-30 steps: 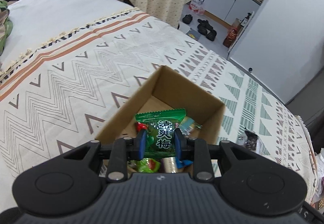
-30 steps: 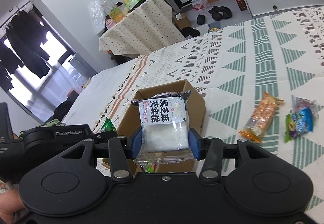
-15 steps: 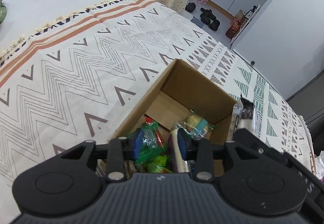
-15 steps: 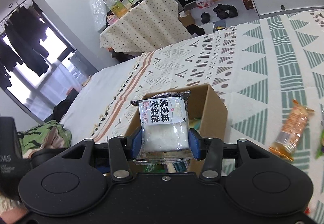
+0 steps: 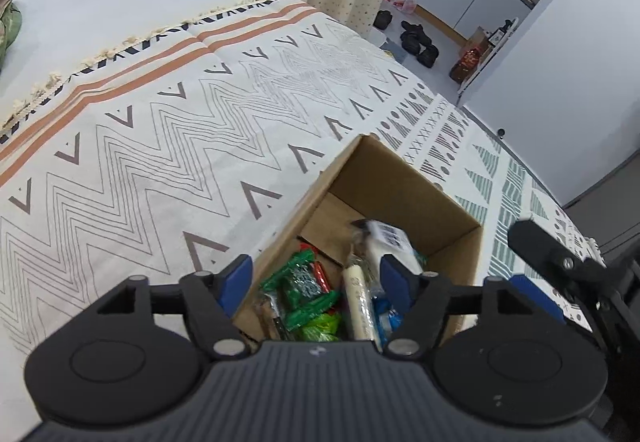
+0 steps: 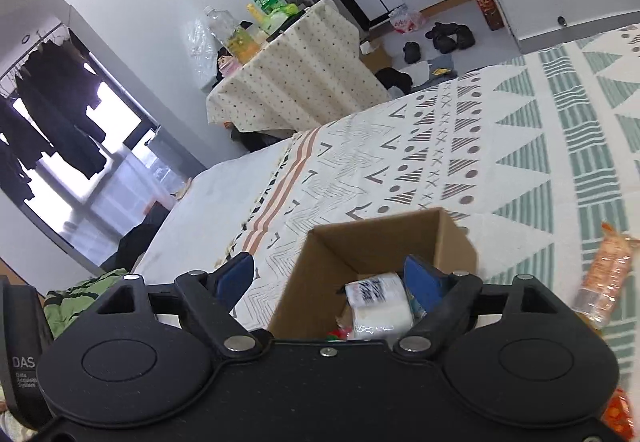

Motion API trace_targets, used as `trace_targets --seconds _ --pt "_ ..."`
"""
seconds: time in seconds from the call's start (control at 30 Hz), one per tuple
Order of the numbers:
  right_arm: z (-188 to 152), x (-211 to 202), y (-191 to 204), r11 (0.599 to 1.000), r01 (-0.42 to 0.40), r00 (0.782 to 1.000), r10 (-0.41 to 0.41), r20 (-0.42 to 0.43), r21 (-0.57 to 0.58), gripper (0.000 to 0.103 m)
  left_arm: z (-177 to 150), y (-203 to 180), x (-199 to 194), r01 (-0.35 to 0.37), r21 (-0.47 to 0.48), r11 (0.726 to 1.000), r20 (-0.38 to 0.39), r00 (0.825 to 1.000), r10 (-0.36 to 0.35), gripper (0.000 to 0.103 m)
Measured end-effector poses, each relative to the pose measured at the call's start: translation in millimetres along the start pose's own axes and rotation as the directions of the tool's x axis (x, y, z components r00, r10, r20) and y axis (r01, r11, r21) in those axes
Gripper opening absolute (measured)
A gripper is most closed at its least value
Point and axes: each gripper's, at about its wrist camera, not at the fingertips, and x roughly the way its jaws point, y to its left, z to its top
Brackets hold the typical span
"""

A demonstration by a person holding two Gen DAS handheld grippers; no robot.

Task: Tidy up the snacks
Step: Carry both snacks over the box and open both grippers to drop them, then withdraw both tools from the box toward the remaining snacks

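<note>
Nearby, "DAS" on left gripper (image 6: 24, 362).

Snacks in the box, as we see them

We see an open cardboard box (image 5: 404, 186) on the patterned bed cover holding a white packet (image 6: 378, 300), tilted and blurred, beside green packets (image 5: 304, 282) and a pale stick-shaped one (image 5: 360, 302); an orange packet (image 6: 606, 274) lies on the cover nearby.

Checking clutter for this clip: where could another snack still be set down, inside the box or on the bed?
Inside the cardboard box, only the far floor corner is bare; the near half is crowded with the green packets and the white cake pack. The patterned blanket left of the box is bare. Right of it lies an orange snack bar.
</note>
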Motion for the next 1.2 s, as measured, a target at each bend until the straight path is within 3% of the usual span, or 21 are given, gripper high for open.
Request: trace_targets --seconds 0.27,0.43,0.57,0.9,1.2 --pt "-5.9 -46.4 -14.8 0.997 0.072 0.997 -0.072 -0.004 -0.011 0.083 -14.8 -15.5 -15.9 -0.031 0.029 0.999 -0.011 0.999 0.031 0.087" --pt "-9.1 -77.7 -30.1 0.994 0.111 0.994 -0.111 0.023 -0.001 0.089 -29.7 -27.6 -28.9 -0.007 0.064 0.998 -0.015 1.000 0.007 0.091" --pt "-11.1 -101.4 -37.8 0.992 0.126 0.991 -0.126 0.050 -0.012 0.092 -42.3 -39.1 -39.8 0.014 0.093 0.996 -0.001 1.000 -0.014 0.103" --pt "-17.7 -148.6 -54.4 0.990 0.135 0.988 -0.130 0.082 -0.052 0.103 -69.6 -69.2 -56.5 0.076 0.136 0.988 0.009 0.997 -0.078 0.103" --pt "-27.1 -187.4 -82.7 0.977 0.199 0.975 -0.190 0.115 -0.070 0.103 -94.3 -96.9 -62.8 0.092 0.172 0.981 0.015 0.995 -0.096 0.103"
